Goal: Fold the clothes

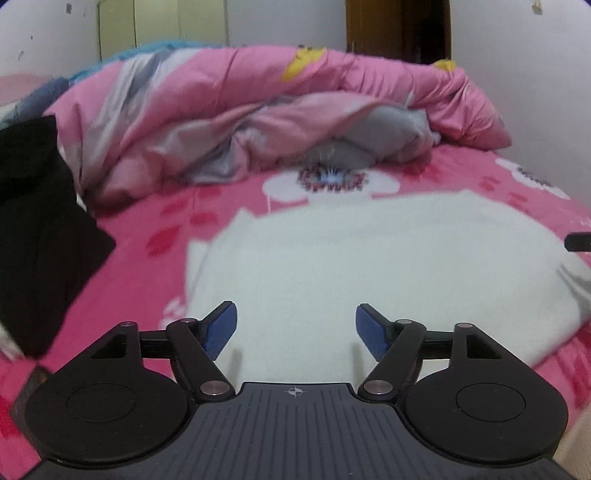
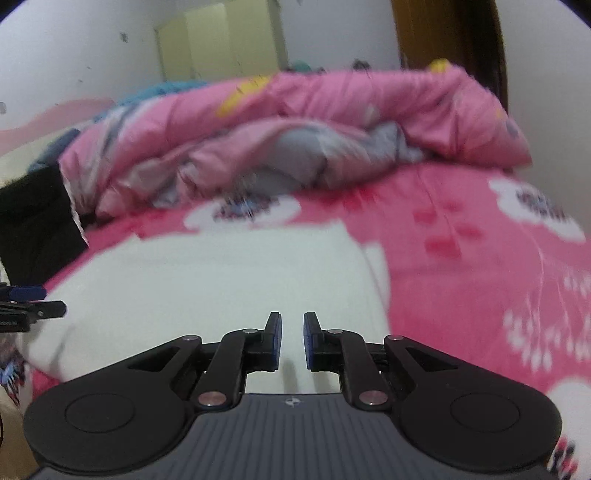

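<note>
A white folded garment [image 1: 332, 266] lies flat on the pink flowered bed sheet [image 1: 155, 229]. It also shows in the right wrist view [image 2: 207, 280]. My left gripper [image 1: 295, 325] is open wide and empty, over the garment's near edge. My right gripper [image 2: 291, 339] hovers over the garment's near right part with its jaws a narrow gap apart, holding nothing. The tip of the left gripper [image 2: 33, 302] shows at the left edge of the right wrist view.
A crumpled pink and grey quilt [image 1: 258, 110] is heaped along the back of the bed. A black cloth [image 1: 40, 229] lies at the left. White walls and a brown door frame [image 1: 399, 29] stand behind. The sheet [image 2: 480, 258] stretches to the right.
</note>
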The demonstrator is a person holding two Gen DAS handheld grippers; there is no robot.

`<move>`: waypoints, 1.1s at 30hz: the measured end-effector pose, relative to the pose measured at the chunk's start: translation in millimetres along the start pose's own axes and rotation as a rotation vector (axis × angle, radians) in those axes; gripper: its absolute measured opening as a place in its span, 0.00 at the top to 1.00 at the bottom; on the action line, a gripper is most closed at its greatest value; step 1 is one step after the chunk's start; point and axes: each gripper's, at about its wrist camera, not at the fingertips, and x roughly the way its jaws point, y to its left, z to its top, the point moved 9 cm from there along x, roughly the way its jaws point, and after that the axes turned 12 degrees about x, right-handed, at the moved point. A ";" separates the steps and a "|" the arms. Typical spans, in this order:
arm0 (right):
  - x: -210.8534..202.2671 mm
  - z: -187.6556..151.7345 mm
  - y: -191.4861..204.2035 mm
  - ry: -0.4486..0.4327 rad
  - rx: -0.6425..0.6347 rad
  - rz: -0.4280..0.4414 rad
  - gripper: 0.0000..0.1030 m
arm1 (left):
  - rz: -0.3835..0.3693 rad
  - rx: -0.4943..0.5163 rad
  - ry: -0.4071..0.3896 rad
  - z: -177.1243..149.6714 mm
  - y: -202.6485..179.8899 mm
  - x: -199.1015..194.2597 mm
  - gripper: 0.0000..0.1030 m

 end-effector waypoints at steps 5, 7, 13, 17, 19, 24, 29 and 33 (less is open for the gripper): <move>41.0 -18.2 -16.8 0.101 0.061 -0.022 0.86 | -0.017 -0.065 0.102 -17.6 3.8 35.3 0.22; 40.6 -16.2 -19.3 0.116 0.078 -0.002 0.86 | -0.025 -0.069 0.107 -14.4 7.5 32.0 0.22; 38.7 15.3 -14.9 0.065 0.065 -0.002 0.85 | 0.006 -0.083 0.045 16.3 18.9 33.7 0.13; 70.3 -1.2 -22.5 0.126 0.042 -0.023 0.83 | -0.001 -0.100 0.110 3.0 18.0 63.0 0.10; 71.1 -1.2 -19.3 0.135 0.001 -0.031 0.82 | -0.001 -0.111 0.119 -1.5 19.5 65.6 0.10; 67.6 34.1 -3.7 0.078 -0.039 -0.013 0.81 | 0.003 -0.116 0.064 23.9 24.0 67.8 0.08; 113.0 32.6 -12.8 0.125 -0.023 -0.024 0.81 | 0.008 -0.170 0.104 21.9 33.3 105.7 0.07; 124.6 28.4 -20.8 0.174 -0.007 -0.022 0.80 | 0.000 -0.205 0.091 19.0 37.3 104.6 0.07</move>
